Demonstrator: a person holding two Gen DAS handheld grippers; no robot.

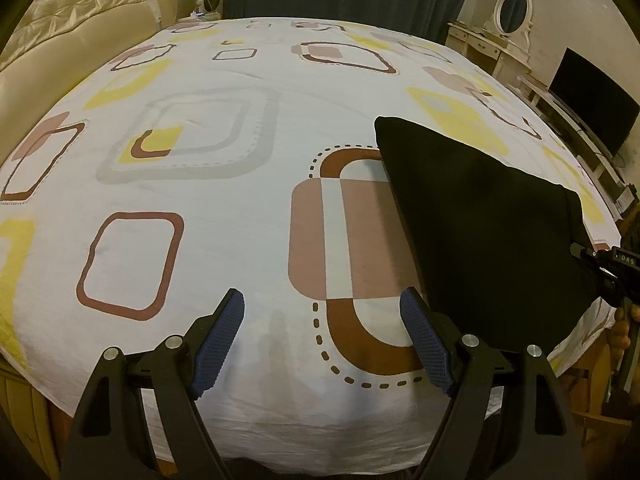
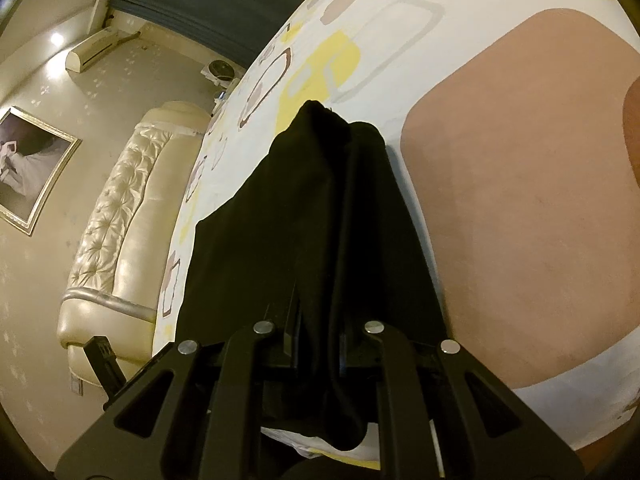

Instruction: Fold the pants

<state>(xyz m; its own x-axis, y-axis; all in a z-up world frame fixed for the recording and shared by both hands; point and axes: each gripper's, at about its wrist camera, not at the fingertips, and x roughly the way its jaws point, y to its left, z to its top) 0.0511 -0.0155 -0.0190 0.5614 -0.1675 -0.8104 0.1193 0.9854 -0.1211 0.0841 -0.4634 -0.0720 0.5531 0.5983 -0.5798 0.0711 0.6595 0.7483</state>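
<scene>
The black pants (image 1: 484,232) lie partly lifted over the right side of the bed, one end raised at the right edge. My left gripper (image 1: 322,344) is open and empty, hovering over the bedsheet (image 1: 240,264) just left of the pants, its right blue pad (image 1: 424,340) near the pants' edge. My right gripper (image 2: 320,344) is shut on the pants (image 2: 304,208), which drape over its fingers and hide the pads. The right gripper also shows at the far right in the left wrist view (image 1: 604,264).
The bed carries a white sheet with brown, yellow and grey squares (image 2: 520,200). A cream tufted headboard (image 1: 80,12) stands at the left. A dressing table with mirror (image 1: 508,20) and a dark TV (image 1: 592,100) stand beyond the right side.
</scene>
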